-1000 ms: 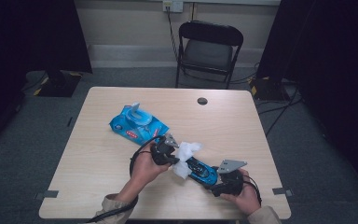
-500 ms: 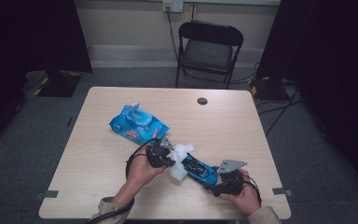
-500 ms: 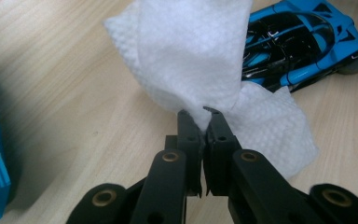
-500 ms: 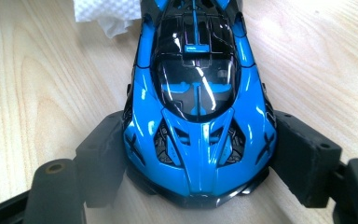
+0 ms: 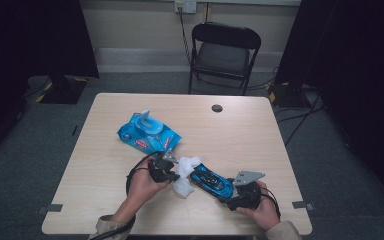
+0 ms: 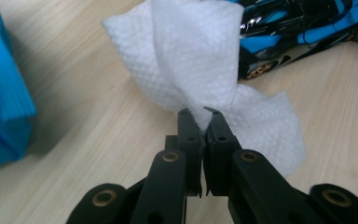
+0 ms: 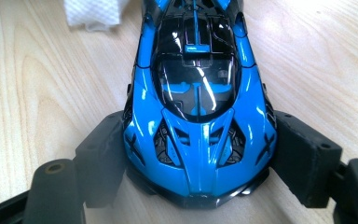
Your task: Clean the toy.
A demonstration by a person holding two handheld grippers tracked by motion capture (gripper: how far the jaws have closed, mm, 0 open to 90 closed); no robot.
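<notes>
a glossy blue and black toy racing car (image 7: 198, 107) stands on its wheels on the pale wooden table, with a crumpled white textured wet wipe (image 6: 200, 70) bunched against one end of it.

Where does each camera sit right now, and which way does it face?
High view: above the person's side, facing forward and down on the table; both forearms and hands enter from below.
Left gripper view: on the left gripper, looking along its fingers pinching the white wipe.
Right gripper view: on the right gripper, fingers clamping the blue toy car.
All three share car and wipe.
</notes>
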